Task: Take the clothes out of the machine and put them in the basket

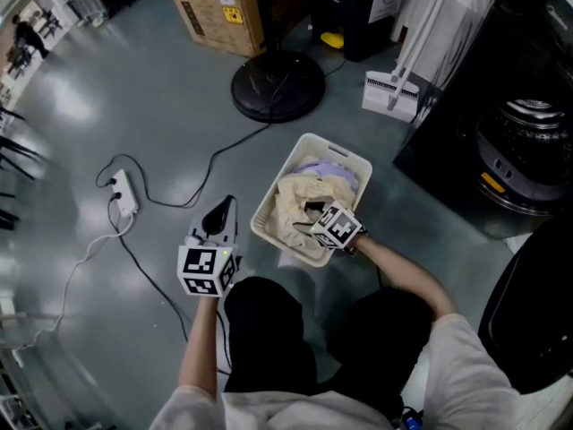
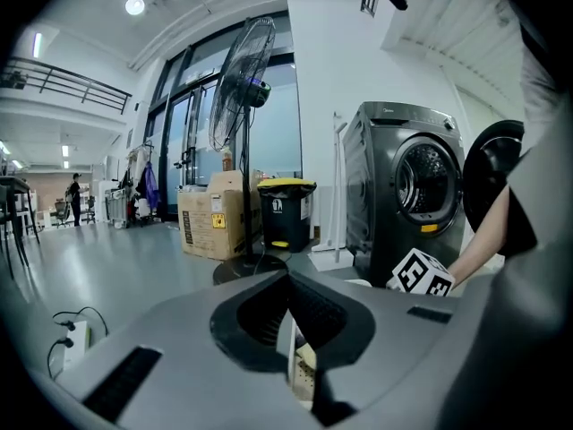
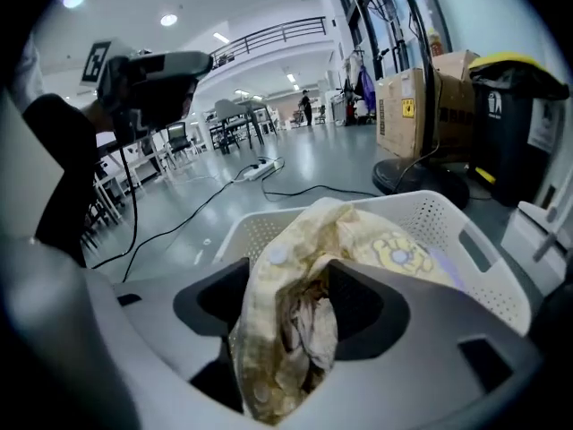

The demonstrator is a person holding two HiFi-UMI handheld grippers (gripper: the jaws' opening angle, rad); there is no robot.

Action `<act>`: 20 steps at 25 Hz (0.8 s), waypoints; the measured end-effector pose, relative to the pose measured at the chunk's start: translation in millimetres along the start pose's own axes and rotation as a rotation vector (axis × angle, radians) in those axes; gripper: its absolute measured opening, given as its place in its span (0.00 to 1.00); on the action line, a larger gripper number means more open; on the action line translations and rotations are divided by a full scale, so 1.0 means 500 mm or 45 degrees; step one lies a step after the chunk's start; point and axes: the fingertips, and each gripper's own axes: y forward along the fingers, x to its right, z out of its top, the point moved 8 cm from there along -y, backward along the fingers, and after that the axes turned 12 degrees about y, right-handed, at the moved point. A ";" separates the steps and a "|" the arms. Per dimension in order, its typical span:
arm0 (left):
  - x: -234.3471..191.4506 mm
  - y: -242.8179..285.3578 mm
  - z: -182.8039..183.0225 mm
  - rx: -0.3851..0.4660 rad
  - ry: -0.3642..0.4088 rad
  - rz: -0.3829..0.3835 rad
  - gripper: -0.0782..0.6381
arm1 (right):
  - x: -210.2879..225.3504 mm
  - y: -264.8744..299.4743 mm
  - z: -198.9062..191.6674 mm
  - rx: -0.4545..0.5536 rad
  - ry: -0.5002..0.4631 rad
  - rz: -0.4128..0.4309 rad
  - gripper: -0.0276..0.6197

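The left gripper sits left of centre in the head view, pointing up the frame. It is on a bare left forearm that rises from the bottom edge. In its own view its jaws stand almost together, with nothing between them. The right gripper is just right of centre, on a right forearm reaching in from the lower right. Its jaws stand apart, with a cloth hanging between them.
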 end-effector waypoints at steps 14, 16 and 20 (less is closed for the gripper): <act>0.036 0.049 0.045 0.072 -0.015 -0.073 0.13 | 0.105 -0.273 0.077 0.548 0.301 -0.313 0.14; 0.050 0.062 0.057 0.087 -0.012 -0.094 0.13 | 0.122 -0.321 0.066 0.607 0.352 -0.352 0.12; 0.077 0.089 0.074 0.106 0.007 -0.152 0.13 | 0.147 -0.420 0.037 0.736 0.449 -0.439 0.08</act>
